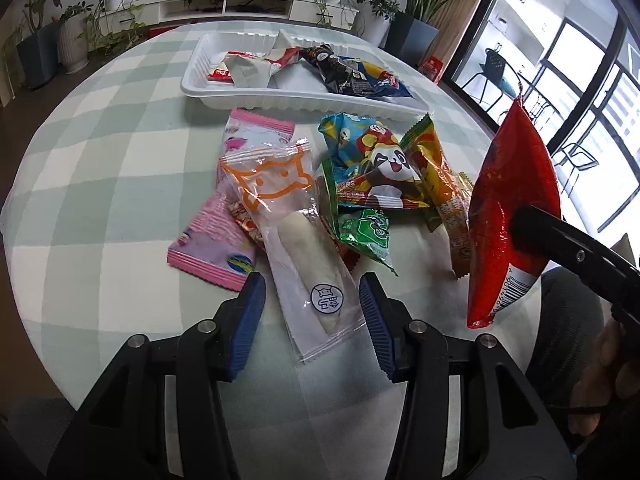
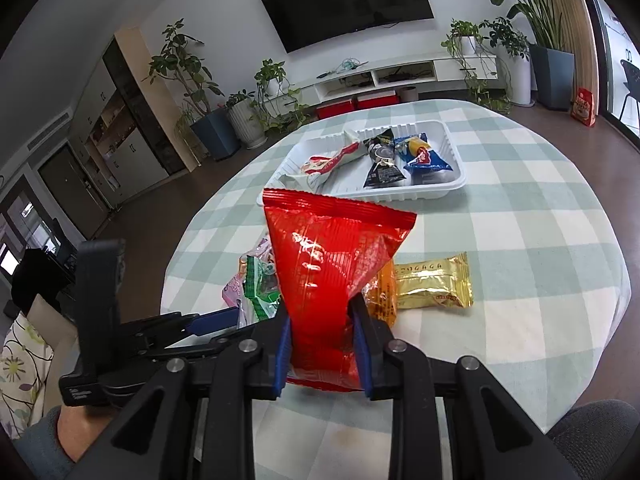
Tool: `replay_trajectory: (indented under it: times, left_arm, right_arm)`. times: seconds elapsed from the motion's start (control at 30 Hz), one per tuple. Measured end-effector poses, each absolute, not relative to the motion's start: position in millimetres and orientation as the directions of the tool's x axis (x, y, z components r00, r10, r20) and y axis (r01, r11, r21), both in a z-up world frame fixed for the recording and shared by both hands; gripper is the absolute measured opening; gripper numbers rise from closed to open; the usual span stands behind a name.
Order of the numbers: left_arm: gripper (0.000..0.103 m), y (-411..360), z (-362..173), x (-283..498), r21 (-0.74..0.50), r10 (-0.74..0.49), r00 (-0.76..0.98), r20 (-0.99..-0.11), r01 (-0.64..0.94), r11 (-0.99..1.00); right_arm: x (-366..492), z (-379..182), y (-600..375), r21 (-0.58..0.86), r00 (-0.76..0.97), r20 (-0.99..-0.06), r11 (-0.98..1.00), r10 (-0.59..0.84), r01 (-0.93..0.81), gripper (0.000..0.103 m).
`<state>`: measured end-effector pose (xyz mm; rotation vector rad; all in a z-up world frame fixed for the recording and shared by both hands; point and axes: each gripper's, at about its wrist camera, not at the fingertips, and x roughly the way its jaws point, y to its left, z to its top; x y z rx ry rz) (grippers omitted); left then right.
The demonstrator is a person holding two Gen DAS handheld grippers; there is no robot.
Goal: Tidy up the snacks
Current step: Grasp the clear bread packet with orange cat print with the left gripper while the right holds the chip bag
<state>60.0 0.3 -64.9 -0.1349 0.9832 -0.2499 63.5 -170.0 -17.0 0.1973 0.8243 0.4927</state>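
Observation:
A clear packet with an orange cat print and a white roll (image 1: 304,248) lies on the checked cloth, its near end between the blue pads of my left gripper (image 1: 312,316). The jaws stand open, the left pad apart from the wrapper. Around it lies a pile: a pink packet (image 1: 208,248), a panda packet (image 1: 380,164) and a green packet (image 1: 364,232). My right gripper (image 2: 320,328) is shut on the lower part of a red bag (image 2: 328,248) and holds it upright above the table; the red bag (image 1: 508,208) hangs right of the pile. The white tray (image 1: 280,100) holds several packets.
A gold packet (image 2: 436,280) and an orange one (image 2: 382,296) lie right of the red bag. The white tray (image 2: 420,194) stands at the far side of the round table. Potted plants and a low white cabinet (image 2: 400,76) stand beyond. A hand (image 1: 600,380) is at the lower right.

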Motion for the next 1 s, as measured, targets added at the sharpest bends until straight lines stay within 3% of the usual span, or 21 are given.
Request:
replay_trajectory:
  times: [0.4,0.47,0.57,1.0]
  left_arm:
    - [0.047,0,-66,78,-0.218,-0.254,0.513,-0.820,0.132,0.967]
    - [0.030,2,-66,77,-0.229,-0.269,0.511,-0.817,0.140,0.963]
    - [0.026,3,-66,74,-0.243,-0.286,0.505,-0.814,0.151,0.958]
    - [0.024,25,-58,43,-0.334,-0.371,0.515,-0.773,0.168,0.928]
  right_arm:
    - [62,-21,-176,0.379,0.567,-0.643,0.857,0.515,-0.349,0.029]
    - [61,-23,-178,0.380,0.569,-0.642,0.858,0.514,-0.346,0.029]
    - [61,-25,-180,0.387,0.568,-0.643,0.858,0.514,-0.338,0.029]
    - [59,-28,-191,0.425,0.567,-0.635,0.851,0.524,-0.310,0.029]
